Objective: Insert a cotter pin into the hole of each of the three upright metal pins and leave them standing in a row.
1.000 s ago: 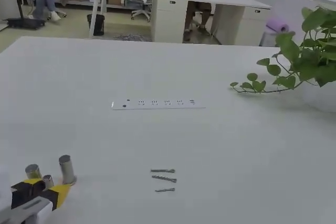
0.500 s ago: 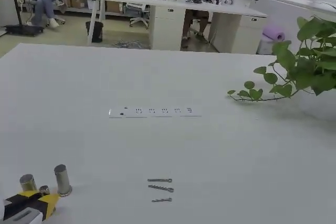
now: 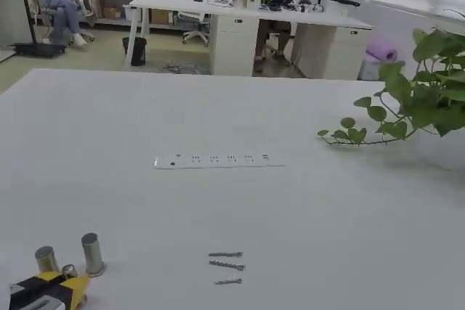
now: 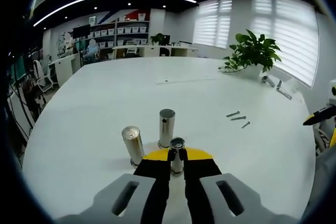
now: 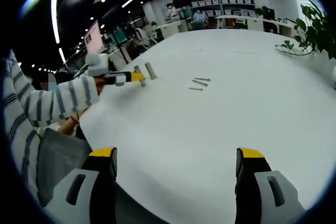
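Three short steel pins stand at the table's near left. My left gripper (image 4: 177,156) is shut on the smallest pin (image 4: 177,144), which stands upright on the table. The two other pins (image 4: 167,128) (image 4: 133,144) stand free just beyond it. In the head view that gripper (image 3: 45,290) sits at the bottom left with the held pin (image 3: 69,271) and the free pins (image 3: 93,254) (image 3: 47,259). Three cotter pins (image 3: 227,266) lie in a short stack to the right. My right gripper (image 5: 176,153) hangs open over the near table edge, far from the cotter pins (image 5: 198,83).
A white power strip (image 3: 218,160) lies across the middle of the table (image 3: 327,215). A leafy potted plant (image 3: 425,99) stands at the far right. In the right gripper view a striped sleeve (image 5: 47,103) reaches to the left gripper (image 5: 123,78).
The head camera has tilted, which shifts the whole picture downward. The left gripper keeps its hold on the small pin, and the pins and cotter pins stay where they were.
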A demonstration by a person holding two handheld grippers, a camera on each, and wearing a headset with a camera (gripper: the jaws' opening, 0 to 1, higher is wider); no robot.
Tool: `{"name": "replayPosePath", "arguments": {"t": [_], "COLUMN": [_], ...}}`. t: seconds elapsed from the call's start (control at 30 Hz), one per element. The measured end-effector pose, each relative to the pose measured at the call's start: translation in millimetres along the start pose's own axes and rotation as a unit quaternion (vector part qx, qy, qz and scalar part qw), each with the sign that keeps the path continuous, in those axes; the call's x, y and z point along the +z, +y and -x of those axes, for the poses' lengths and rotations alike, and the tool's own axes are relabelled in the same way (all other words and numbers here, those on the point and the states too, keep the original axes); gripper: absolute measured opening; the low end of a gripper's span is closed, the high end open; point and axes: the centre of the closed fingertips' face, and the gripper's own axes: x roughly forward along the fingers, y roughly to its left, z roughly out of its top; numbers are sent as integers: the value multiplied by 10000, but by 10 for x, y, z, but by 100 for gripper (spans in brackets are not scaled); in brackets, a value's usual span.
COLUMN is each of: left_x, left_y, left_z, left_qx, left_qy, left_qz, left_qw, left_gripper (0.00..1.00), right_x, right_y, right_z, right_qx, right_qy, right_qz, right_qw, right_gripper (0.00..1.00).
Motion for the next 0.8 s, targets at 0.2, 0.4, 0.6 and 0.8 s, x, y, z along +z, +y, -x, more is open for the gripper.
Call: {"name": "replayPosePath", "arguments": {"t": [0.2, 0.4, 0.6, 0.8], "left_x": [-19, 53, 144, 102], "left_y": [-117, -257, -354, -439], "left_z": [82, 216, 366, 475], "left_qx": [-192, -493, -810, -1037], "left_qy": [78, -49, -166, -40], "left_qz": [-242, -357, -430, -663], "left_qw": [9995, 9981, 9956, 9924], "left_gripper": [7, 7, 7, 7], "right_x": [47, 33, -3, -20], "right_y": [9, 23, 50, 63], "right_z": [9, 10, 4, 24], "right_qx": [21, 40, 24, -11], "right_qy": [-105, -111, -69, -111], "right_qz": [16, 38, 86, 59], "right_qw": [9999, 9999, 9999, 9999], "right_gripper": [95, 95, 95, 95]}}
